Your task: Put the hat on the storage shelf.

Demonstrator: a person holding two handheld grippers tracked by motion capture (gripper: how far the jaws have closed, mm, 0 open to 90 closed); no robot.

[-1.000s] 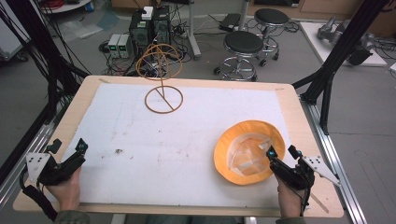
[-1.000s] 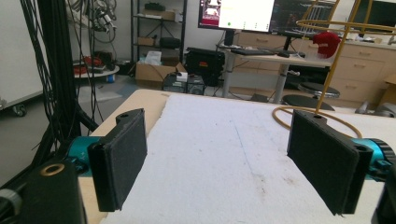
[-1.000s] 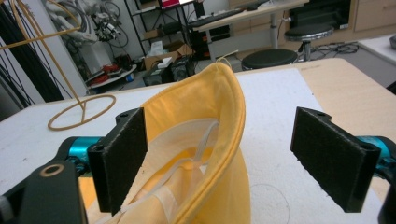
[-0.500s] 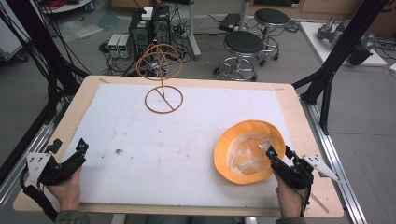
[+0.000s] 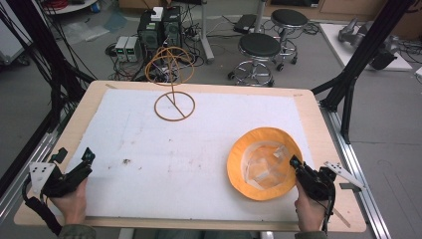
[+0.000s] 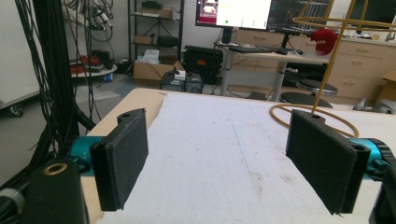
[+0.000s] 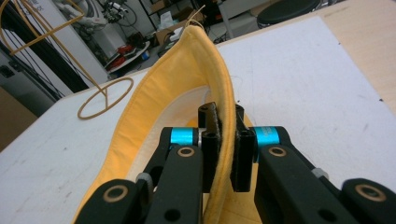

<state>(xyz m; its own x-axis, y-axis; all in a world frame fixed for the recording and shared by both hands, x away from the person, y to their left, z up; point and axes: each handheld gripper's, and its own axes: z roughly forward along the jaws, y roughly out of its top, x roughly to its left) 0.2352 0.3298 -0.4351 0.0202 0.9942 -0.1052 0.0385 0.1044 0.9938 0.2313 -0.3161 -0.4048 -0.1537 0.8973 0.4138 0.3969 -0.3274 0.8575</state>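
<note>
Right claw (image 7: 223, 144) just closed, clamped on brim of yellow fabric bucket hat (image 5: 263, 163), lying crown-down at 4 o'clock on white-covered worktop (image 5: 199, 149); lining apparently plastic-stuffed. Left claw (image 6: 229, 158) open, empty, at 8 o'clock.

A gold wire stand (image 5: 173, 99) stood at the far edge of the white mat (image 5: 199, 149) that covered the wooden tabletop (image 5: 318, 124), its ring base resting on the mat. Beyond the stand, on the floor, were two black round stools (image 5: 260, 47) and a cluster of electronics boxes (image 5: 149, 37) with tangled cables. A small dark smudge (image 5: 126, 161) marked the mat well nearer than the stand.
</note>
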